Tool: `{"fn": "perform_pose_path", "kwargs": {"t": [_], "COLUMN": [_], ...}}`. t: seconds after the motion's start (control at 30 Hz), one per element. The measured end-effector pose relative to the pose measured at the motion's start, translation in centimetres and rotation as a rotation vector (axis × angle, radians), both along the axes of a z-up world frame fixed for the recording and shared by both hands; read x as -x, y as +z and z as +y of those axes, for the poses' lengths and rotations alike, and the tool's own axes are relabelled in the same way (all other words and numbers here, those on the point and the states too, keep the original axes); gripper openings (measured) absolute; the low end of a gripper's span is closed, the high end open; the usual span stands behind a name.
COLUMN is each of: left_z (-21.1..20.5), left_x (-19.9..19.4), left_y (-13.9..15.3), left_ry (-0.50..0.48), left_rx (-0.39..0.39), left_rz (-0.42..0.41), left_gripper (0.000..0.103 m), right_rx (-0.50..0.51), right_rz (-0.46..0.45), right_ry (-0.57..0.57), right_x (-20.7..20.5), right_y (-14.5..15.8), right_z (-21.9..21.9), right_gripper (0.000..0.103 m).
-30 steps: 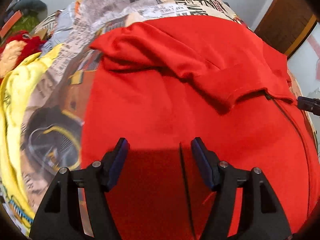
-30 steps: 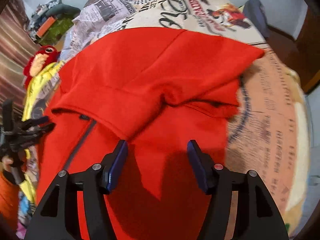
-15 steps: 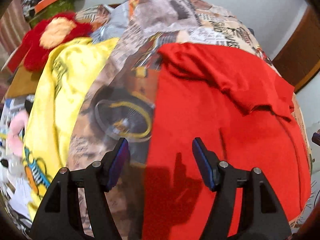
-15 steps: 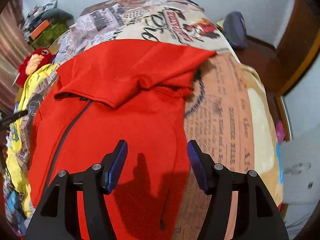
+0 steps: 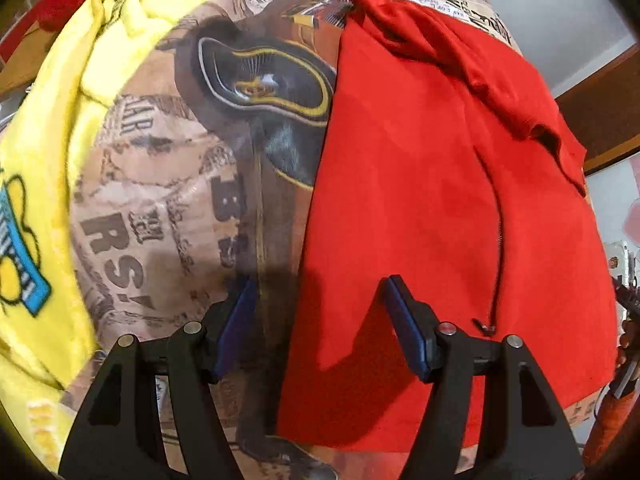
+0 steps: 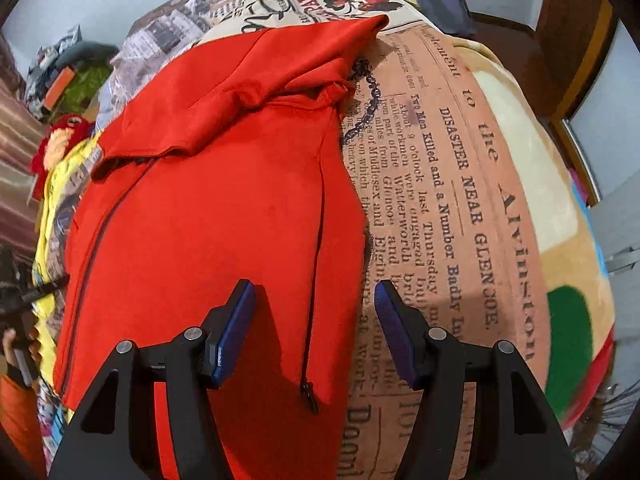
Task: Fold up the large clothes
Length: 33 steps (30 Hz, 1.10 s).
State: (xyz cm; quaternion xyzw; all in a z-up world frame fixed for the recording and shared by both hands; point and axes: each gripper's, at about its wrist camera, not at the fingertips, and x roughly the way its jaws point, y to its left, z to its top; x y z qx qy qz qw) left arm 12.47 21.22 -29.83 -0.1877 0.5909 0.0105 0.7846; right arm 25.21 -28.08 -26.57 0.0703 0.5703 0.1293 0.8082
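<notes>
— Left wrist view first: where does the red zip jacket (image 5: 432, 184) sit?

— Spread flat on the newspaper-print blanket (image 5: 160, 208) that covers the bed, lengthwise, hem toward the near edge. Its sleeves look folded in across the upper part, which I judge is why the body now reads as a narrow rectangle, ready for a fold from the hem.

— And the left gripper (image 5: 318, 320)?

— Jaws wide apart, holding nothing. It hovers low over the jacket's left side edge near the hem corner, one finger above bare blanket, the other above red cloth, so it straddles the edge it would pinch.

— The right one?

— The right gripper (image 6: 314, 320) mirrors it: spread wide, empty, astride the jacket (image 6: 208, 208) at its right side edge, close to the pocket zipper (image 6: 310, 394). Both point up the bed along the garment.

— Anything beside it?

— A yellow printed blanket (image 5: 44, 168) bunched along the bed's left edge, a red plush toy (image 6: 60, 140) beyond it, well apart from the jacket.
</notes>
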Motion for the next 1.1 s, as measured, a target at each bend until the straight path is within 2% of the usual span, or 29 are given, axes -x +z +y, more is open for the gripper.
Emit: {"fn": "perform_pose_path", "kwargs": {"t": [0.13,0.2,0.3,0.33,0.4,0.43,0.47,0.5,0.53,0.57,0.7,0.93,1.1], "left_z": [-1.4,-2.0,-3.1,-3.4,-3.6,-3.7,-3.8,-3.8,-3.9,-4.1,-4.7,-5.2,-4.1], "left_x": [0.0,0.1,0.2,0.3,0.3,0.1,-0.1,-0.2,-0.3,-0.5,-1.3,-4.3,-7.1], "left_y": [-0.1,-0.2,-0.3,-0.2,0.0,0.0,0.1,0.2,0.8,1.1,3.8,8.3,12.0], "left_ry": [-0.044,-0.067,-0.094,-0.097,-0.109,-0.118,-0.115,-0.11,-0.11,-0.111,-0.128,-0.125,-0.093], "left_rx": [0.005,0.003,-0.035,-0.034,-0.018,0.016,0.053,0.064,0.066,0.063,0.041,0.036,0.041], "left_rz": [-0.016,-0.025,-0.045,-0.054,-0.056,-0.048,-0.043,-0.053,-0.073,-0.084,-0.168,-0.28,-0.377], "left_gripper": [0.067,0.067,0.058,0.052,0.03,0.006,0.002,0.002,0.002,0.002,0.002,0.002,0.002], "right_rx": [-0.114,-0.14,-0.145,-0.146,-0.142,-0.141,-0.141,-0.137,-0.134,-0.12,-0.083,-0.147,-0.151], "right_rz": [0.041,0.041,0.021,0.014,-0.007,-0.018,-0.029,-0.042,-0.051,-0.063,-0.117,-0.221,-0.275], "right_ry": [-0.041,-0.045,-0.034,-0.028,-0.004,0.016,0.032,0.05,0.066,0.083,0.106,0.097,0.094], "right_x": [-0.5,-0.6,-0.6,-0.5,-0.4,-0.3,-0.3,-0.1,-0.2,-0.2,-0.6,-2.7,-5.1], "right_y": [-0.8,-1.0,-1.0,-1.0,-0.9,-0.7,-0.5,-0.2,0.0,0.2,1.0,4.5,6.4], "right_z": [-0.8,-0.8,-0.2,0.0,0.6,0.8,1.0,1.4,1.6,2.0,2.9,2.9,3.4], "right_gripper": [0.058,0.059,0.058,0.058,0.049,0.039,0.03,0.024,0.012,0.011,0.009,0.008,0.008]}}
